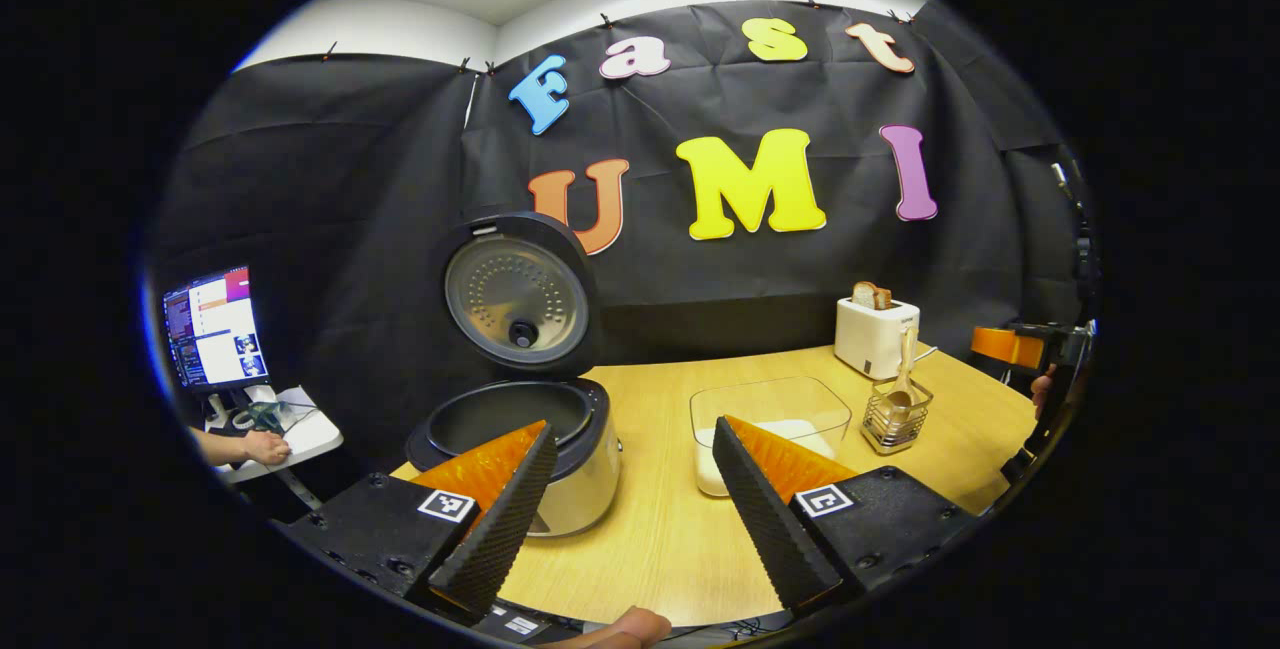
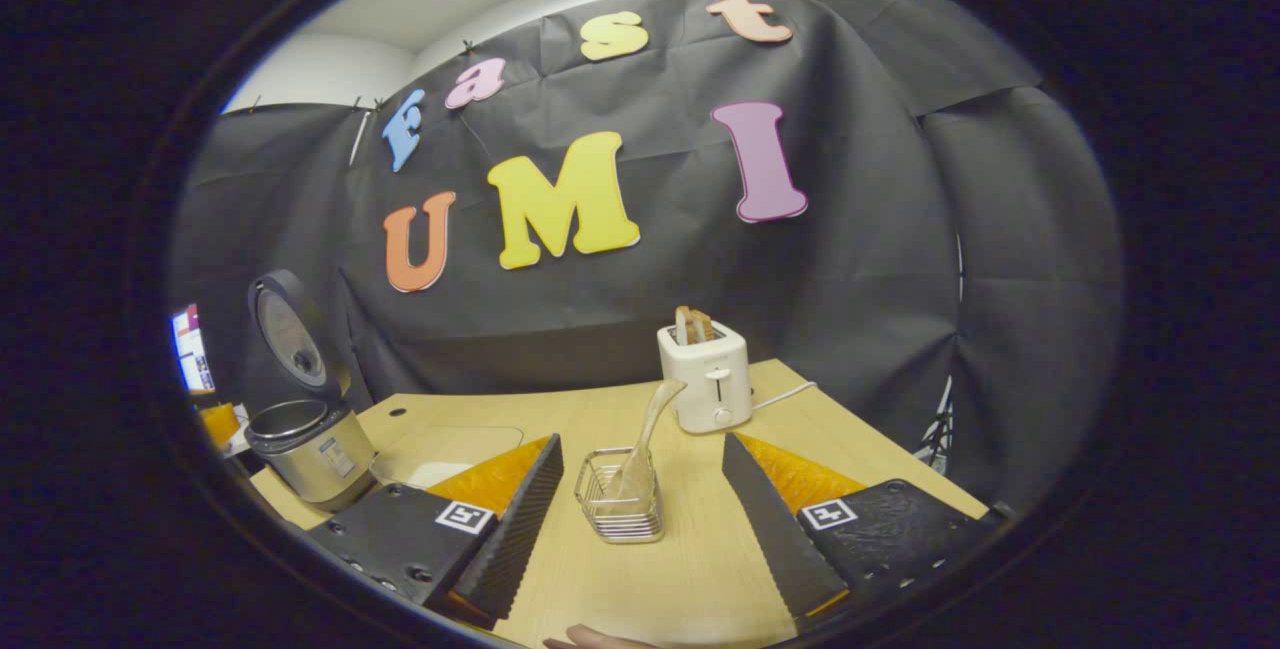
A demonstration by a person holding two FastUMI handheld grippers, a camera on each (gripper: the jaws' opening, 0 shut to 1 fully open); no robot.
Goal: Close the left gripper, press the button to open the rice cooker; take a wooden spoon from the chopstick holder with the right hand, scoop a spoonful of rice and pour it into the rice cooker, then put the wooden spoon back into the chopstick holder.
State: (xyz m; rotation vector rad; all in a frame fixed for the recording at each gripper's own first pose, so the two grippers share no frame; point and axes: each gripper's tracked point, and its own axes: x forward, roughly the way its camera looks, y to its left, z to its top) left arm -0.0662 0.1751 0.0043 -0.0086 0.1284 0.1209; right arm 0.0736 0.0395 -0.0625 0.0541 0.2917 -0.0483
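Note:
The rice cooker (image 1: 530, 439) stands on the wooden table with its lid (image 1: 515, 294) swung up and the dark inner pot showing; in the right gripper view the cooker (image 2: 310, 444) sits at the far left. A clear container of rice (image 1: 770, 424) lies to its right. The wire chopstick holder (image 2: 622, 494) holds the wooden spoon (image 2: 648, 439), which leans up and right; the same holder (image 1: 897, 416) and spoon (image 1: 905, 364) appear at the right of the left gripper view. My left gripper (image 1: 640, 519) is open, near the cooker's front. My right gripper (image 2: 640, 529) is open, just short of the holder.
A white toaster (image 2: 708, 376) with bread stands at the back of the table behind the holder. A monitor (image 1: 213, 327) and a person's hand (image 1: 262, 446) on a small side stand are at the far left. The other gripper's body (image 1: 1015, 347) shows at the right edge.

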